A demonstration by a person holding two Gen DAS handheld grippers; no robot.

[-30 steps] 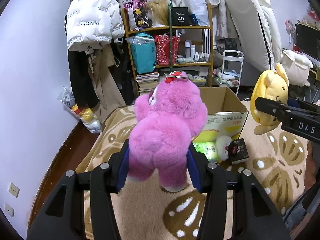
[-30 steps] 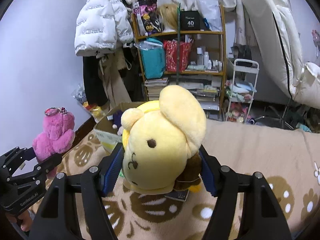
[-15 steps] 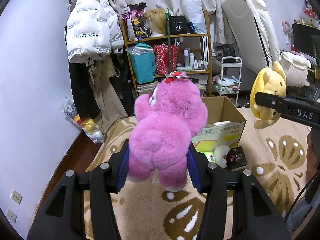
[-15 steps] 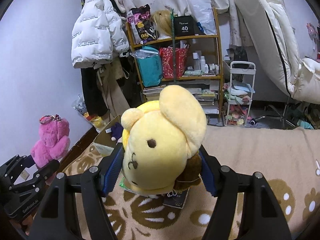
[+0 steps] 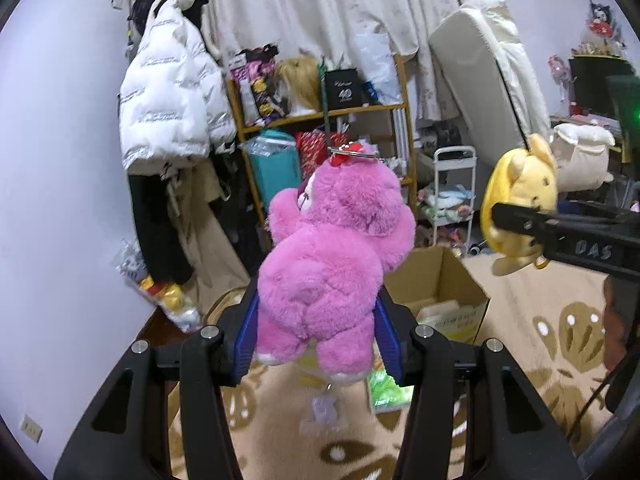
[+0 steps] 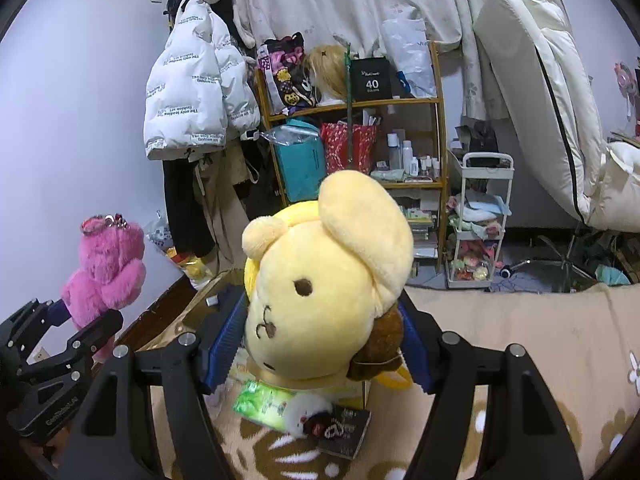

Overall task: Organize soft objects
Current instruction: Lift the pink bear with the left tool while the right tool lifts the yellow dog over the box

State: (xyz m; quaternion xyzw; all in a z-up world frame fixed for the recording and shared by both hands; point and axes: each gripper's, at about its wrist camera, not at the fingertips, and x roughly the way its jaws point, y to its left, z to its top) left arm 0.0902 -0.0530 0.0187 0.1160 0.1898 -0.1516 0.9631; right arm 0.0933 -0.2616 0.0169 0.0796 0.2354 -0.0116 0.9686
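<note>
A pink plush bear (image 5: 336,264) is pinched in the left gripper (image 5: 316,330), lifted above the patterned blanket (image 5: 560,344). To its right, a yellow plush dog (image 6: 324,292) is clamped in the right gripper (image 6: 318,342). Both toys appear mid-carry; the next move likely calls for lowering each into the open cardboard box (image 5: 444,280) beyond. Counted: two plush toys held, one small white plush (image 6: 306,410) lying on the blanket, one box.
</note>
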